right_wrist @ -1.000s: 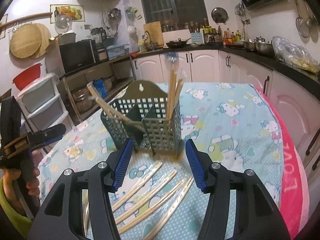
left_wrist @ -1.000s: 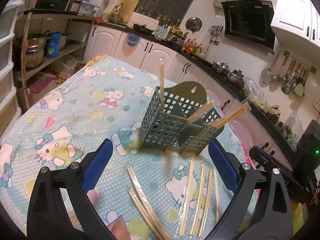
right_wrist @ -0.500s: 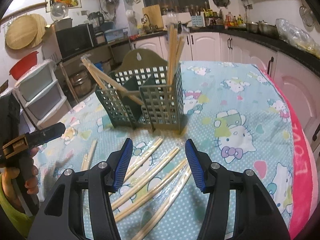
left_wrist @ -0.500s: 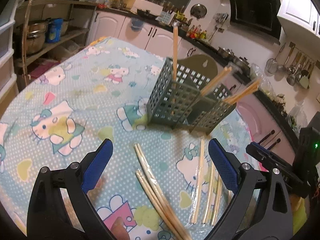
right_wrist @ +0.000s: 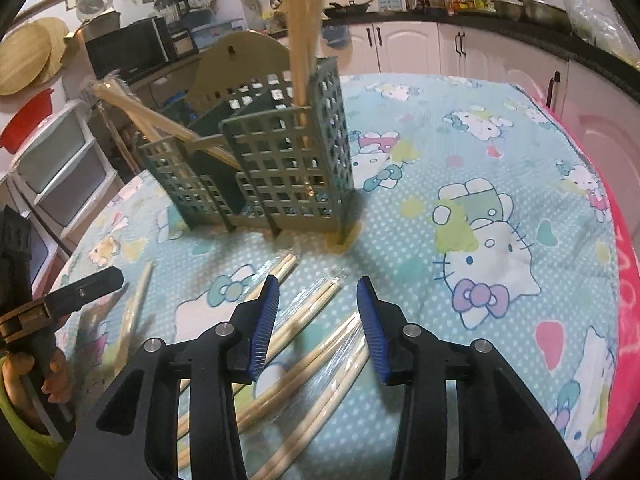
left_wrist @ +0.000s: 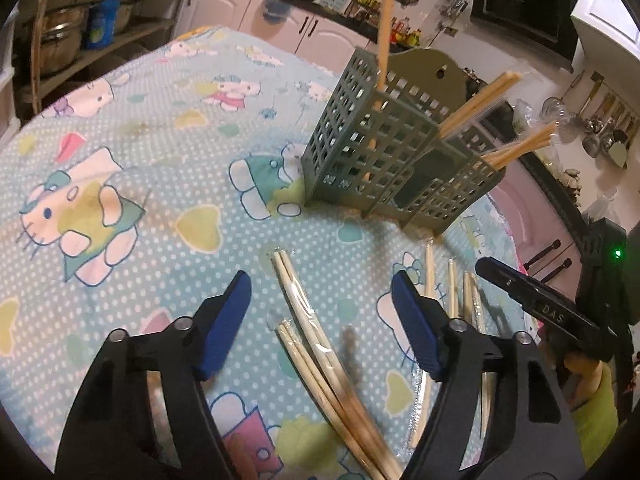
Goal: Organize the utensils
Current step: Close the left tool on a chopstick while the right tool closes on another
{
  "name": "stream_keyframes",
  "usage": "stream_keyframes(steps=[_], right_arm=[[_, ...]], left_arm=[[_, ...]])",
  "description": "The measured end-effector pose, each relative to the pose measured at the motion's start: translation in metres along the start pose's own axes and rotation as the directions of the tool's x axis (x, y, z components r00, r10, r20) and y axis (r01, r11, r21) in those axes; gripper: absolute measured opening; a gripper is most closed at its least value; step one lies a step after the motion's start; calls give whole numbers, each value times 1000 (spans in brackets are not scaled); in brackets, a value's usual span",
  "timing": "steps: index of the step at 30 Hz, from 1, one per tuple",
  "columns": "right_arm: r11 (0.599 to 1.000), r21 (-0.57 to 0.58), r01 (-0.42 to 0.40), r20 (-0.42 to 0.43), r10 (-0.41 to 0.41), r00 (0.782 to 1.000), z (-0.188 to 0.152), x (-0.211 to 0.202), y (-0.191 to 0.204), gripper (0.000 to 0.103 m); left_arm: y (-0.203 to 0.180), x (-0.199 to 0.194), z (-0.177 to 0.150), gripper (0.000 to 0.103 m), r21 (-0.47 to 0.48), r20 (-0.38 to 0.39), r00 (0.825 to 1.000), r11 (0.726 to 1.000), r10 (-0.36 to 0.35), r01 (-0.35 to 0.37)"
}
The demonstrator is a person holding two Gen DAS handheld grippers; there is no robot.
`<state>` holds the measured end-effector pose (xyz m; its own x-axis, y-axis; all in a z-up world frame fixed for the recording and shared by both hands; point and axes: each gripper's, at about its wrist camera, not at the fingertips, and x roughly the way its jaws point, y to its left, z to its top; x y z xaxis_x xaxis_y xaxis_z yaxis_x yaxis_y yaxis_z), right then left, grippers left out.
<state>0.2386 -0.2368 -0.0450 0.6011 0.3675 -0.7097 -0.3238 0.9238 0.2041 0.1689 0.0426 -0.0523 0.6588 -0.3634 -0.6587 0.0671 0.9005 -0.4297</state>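
Note:
A grey-green lattice utensil holder stands on the table with several wrapped chopstick pairs upright or leaning in its compartments; it also shows in the right wrist view. More wrapped chopsticks lie flat on the cloth in front of it, and others lie under the right gripper. My left gripper is open and empty, low over two pairs. My right gripper is open and empty, low over several pairs. Each gripper shows in the other's view, the right and the left.
The table carries a light blue cartoon-cat cloth with a pink border at its right edge. Kitchen counters, cabinets, shelves with pots and plastic drawers surround the table.
Both grippers have moved down and forward toward the loose chopsticks on the cloth; the holder looms larger. Both stay open and empty.

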Motion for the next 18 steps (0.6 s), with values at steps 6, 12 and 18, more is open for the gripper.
stream_keyframes(steps=[6,12,18], right_arm=[[1000,0,17,-29,-17,999,7,21,-8,36],[1000,23,10,-55,-9,998,11,38,-16,32],[999,39,-1,-61,3,998,13,44,-20,24]], left_arm=[[7,14,5,56,-26,-42,999,1000,-11,10],[4,24,11,56,-15,-55,998,1000,-1,0],[-1,37,17,48,1,-57,998,999,35,-35]])
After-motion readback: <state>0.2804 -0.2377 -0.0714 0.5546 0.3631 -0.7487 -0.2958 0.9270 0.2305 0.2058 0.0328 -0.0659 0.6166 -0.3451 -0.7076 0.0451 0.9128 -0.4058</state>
